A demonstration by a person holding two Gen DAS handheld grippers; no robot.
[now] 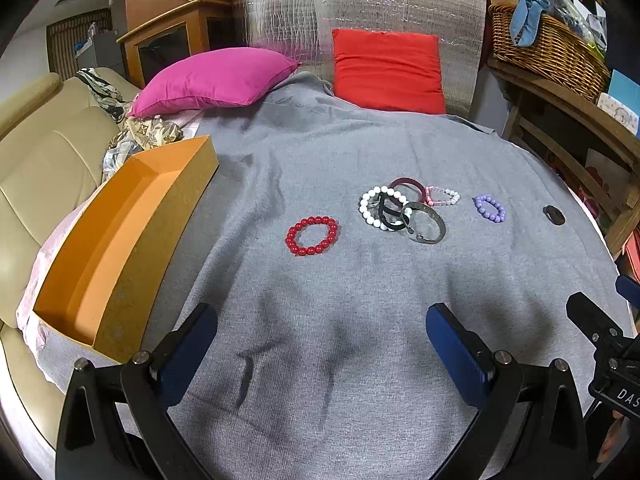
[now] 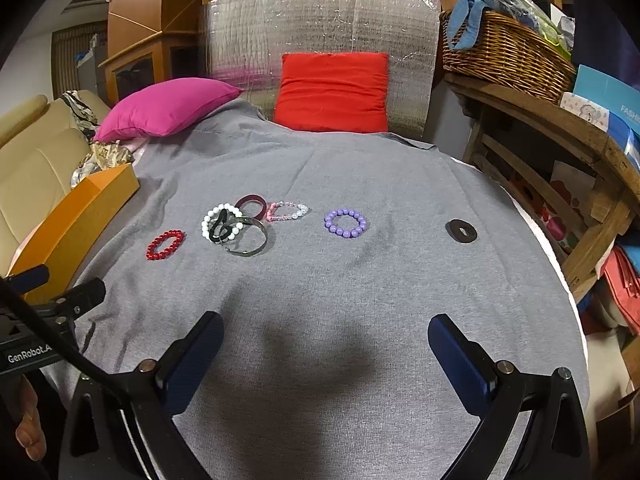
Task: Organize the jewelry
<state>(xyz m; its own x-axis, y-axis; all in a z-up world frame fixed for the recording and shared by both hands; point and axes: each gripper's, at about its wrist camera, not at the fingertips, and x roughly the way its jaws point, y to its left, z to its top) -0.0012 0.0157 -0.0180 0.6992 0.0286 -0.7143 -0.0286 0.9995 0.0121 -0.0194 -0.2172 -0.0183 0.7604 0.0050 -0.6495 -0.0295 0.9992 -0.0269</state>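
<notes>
Several bracelets lie on a grey cloth [image 1: 320, 152]. A red bead bracelet [image 1: 312, 236] [image 2: 165, 244] lies apart on the left. A pile holds a white bead bracelet [image 1: 380, 207] [image 2: 221, 224], a black band, a maroon band [image 1: 408, 186] [image 2: 251, 205], a metal bangle [image 1: 426, 224] [image 2: 248, 240] and a pink-clear bead bracelet [image 1: 442, 196] [image 2: 287, 211]. A purple bead bracelet [image 1: 489, 208] [image 2: 345, 223] and a black ring [image 1: 554, 215] [image 2: 461, 231] lie to the right. An open orange box [image 1: 120, 236] [image 2: 76, 220] stands at the left. My left gripper [image 1: 320, 344] and right gripper [image 2: 326, 350] are open, empty, near the front.
A magenta pillow [image 1: 212, 80] and a red pillow [image 1: 388, 70] lie at the back against a silver foil panel [image 1: 360, 8]. A beige sofa [image 1: 44, 168] is at the left. A wooden shelf with a wicker basket [image 1: 548, 46] stands at the right.
</notes>
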